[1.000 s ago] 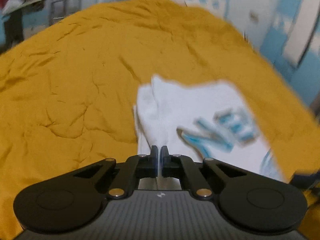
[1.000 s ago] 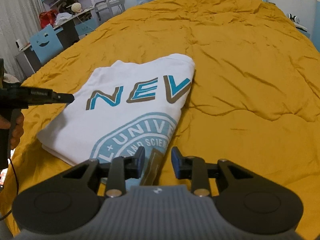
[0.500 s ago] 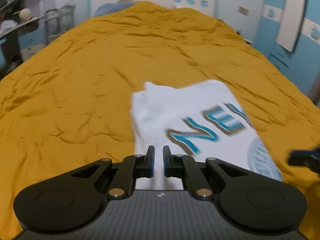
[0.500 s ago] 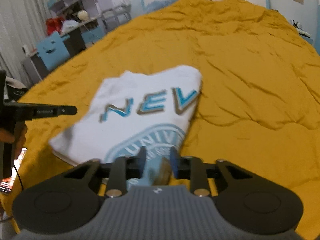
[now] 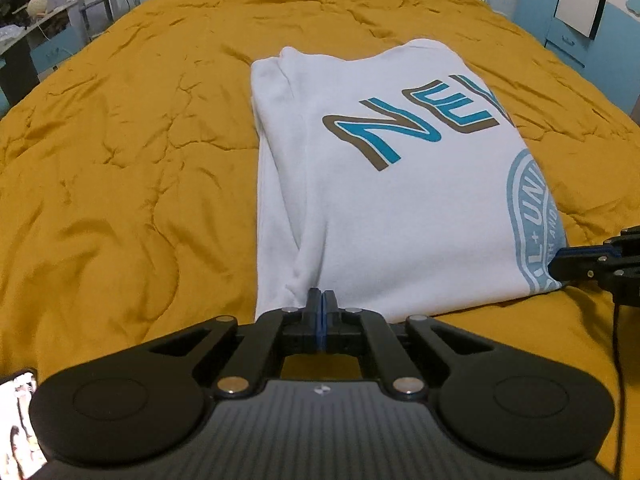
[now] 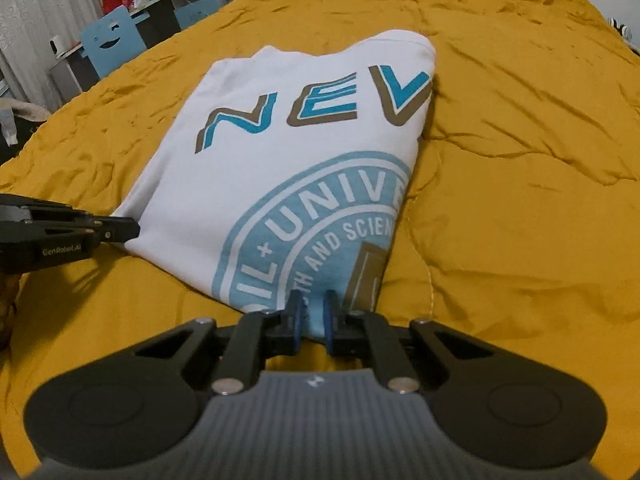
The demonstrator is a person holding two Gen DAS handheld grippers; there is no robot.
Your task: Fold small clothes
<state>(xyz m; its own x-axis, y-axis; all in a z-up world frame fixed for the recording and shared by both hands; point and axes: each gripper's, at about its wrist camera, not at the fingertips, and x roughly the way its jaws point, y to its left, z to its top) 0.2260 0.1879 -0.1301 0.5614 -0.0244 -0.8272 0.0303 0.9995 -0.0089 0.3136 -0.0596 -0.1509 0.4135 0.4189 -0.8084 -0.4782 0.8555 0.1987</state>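
Observation:
A white T-shirt (image 5: 400, 200) with blue "NEV" lettering and a round blue crest lies folded into a rectangle on the mustard-yellow bedspread (image 5: 120, 180). It also shows in the right wrist view (image 6: 280, 168). My left gripper (image 5: 322, 308) is shut at the shirt's near left edge; no cloth shows between its pads. My right gripper (image 6: 314, 316) is closed on the shirt's near hem by the crest, with cloth between the pads. The right gripper shows at the right edge of the left wrist view (image 5: 592, 264), and the left gripper shows at the left of the right wrist view (image 6: 108, 232).
The bedspread (image 6: 520, 200) covers the whole bed. A desk with clutter and a blue smiley-face chair (image 6: 112, 44) stand to the left of the bed. Blue walls and a cabinet (image 5: 580, 4) are on the right. A phone screen (image 5: 20, 420) shows at the lower left.
Both grippers have come down to the shirt's near edge. The left gripper, slightly open half a second ago, has shut. The right gripper's jaws have narrowed onto the hem.

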